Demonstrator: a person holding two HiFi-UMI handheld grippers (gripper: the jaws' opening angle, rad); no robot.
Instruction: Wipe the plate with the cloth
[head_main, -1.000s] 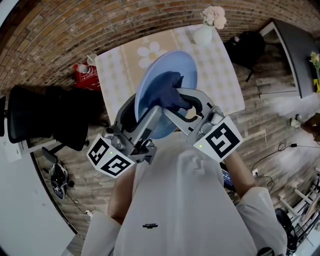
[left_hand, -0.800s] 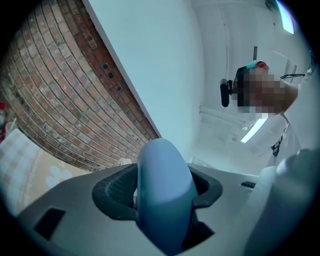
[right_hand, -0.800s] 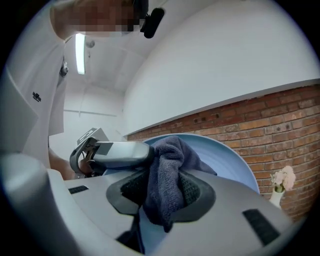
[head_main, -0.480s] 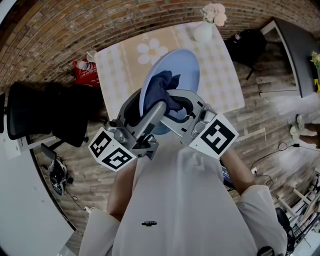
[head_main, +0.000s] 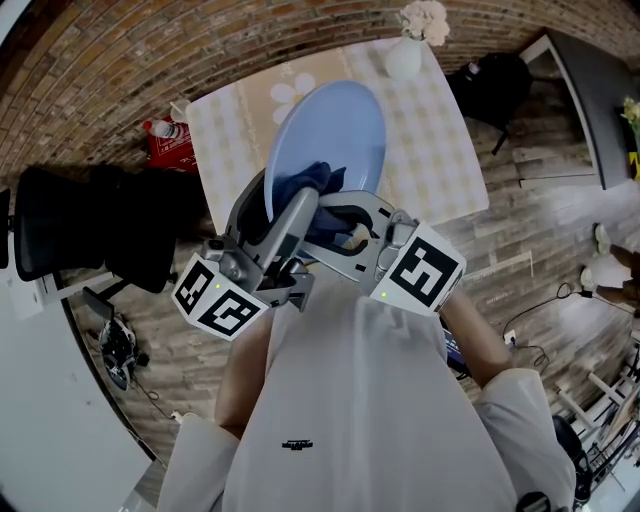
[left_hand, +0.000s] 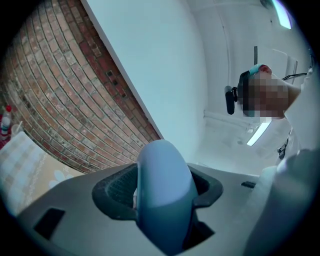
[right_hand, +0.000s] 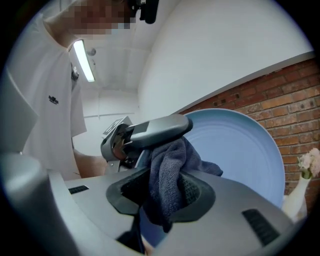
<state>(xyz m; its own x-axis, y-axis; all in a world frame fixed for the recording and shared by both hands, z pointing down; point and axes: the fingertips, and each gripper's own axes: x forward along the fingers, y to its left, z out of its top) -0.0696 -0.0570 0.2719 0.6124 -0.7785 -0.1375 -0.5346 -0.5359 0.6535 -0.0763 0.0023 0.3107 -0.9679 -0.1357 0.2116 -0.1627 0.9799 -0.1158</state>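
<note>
The left gripper (left_hand: 162, 197) has its jaws clamped on the lower rim of the light-blue plate (head_main: 335, 125), held tilted above the checked table (head_main: 445, 150), while the right gripper (right_hand: 165, 192) jaws pinch the dark-blue cloth (right_hand: 167, 170) against the plate's lower face.

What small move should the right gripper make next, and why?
Probably slide the cloth across the plate toward its far rim. The right gripper holds the cloth near the plate's lower part, the face beyond lies bare, and the left gripper clamps the rim.
</note>
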